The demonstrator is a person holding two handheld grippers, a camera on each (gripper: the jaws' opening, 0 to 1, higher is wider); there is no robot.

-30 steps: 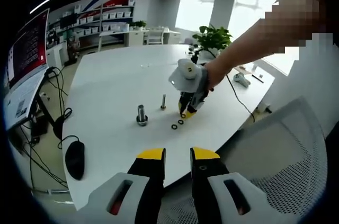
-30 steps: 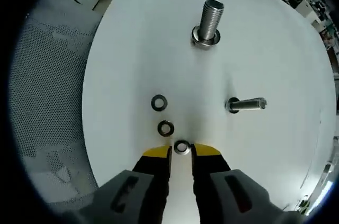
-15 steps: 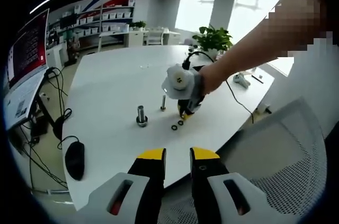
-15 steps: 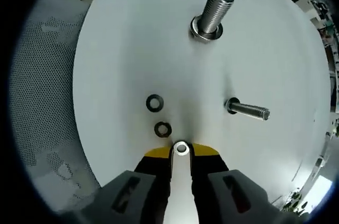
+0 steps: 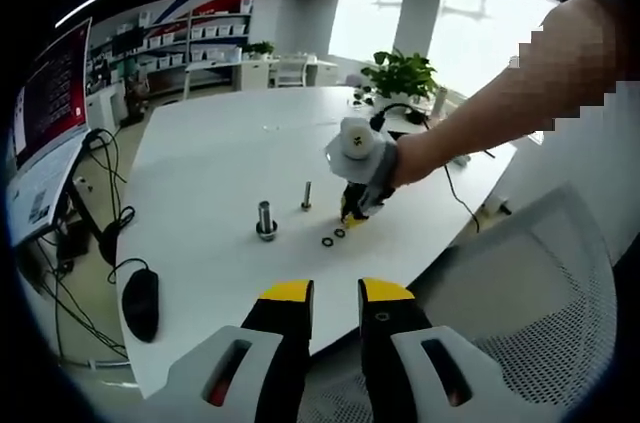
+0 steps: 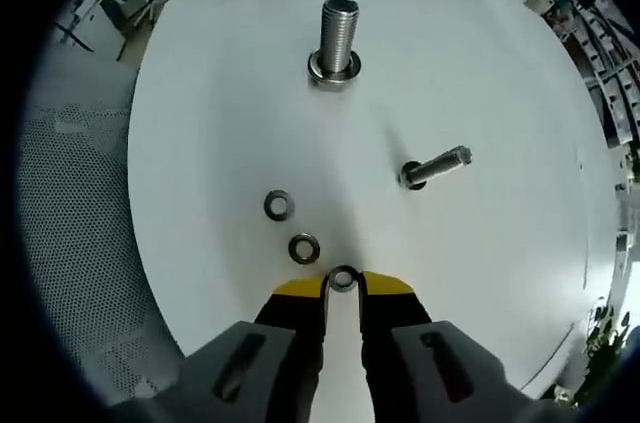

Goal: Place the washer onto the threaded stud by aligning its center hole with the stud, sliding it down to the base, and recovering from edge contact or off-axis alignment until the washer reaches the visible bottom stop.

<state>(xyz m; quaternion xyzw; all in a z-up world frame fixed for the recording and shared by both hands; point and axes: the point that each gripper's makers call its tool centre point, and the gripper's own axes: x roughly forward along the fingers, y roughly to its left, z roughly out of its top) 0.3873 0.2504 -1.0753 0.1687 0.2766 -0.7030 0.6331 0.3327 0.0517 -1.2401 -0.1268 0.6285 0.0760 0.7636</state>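
In the right gripper view my right gripper (image 6: 342, 284) is shut on a small steel washer (image 6: 342, 277), pinched at the yellow fingertips. Two more washers (image 6: 304, 248) (image 6: 278, 205) lie on the white table just ahead. A thick threaded stud (image 6: 337, 38) stands upright farther on, and a thinner threaded stud (image 6: 435, 167) stands to the right. In the left gripper view my left gripper (image 5: 335, 293) hangs open off the table's near edge, holding nothing. There the right gripper (image 5: 352, 215) is low over the table beside the washers (image 5: 328, 241), with the thick stud (image 5: 266, 220) and thin stud (image 5: 306, 196) to its left.
A black mouse (image 5: 141, 302) lies at the table's (image 5: 220, 153) left edge, with cables hanging below. A mesh chair (image 5: 540, 303) stands at the right. A potted plant (image 5: 402, 71) and small items sit at the table's far side.
The right gripper has closed on the washer and lifted slightly, tilting so both studs shifted left in its view. The left gripper stayed still.
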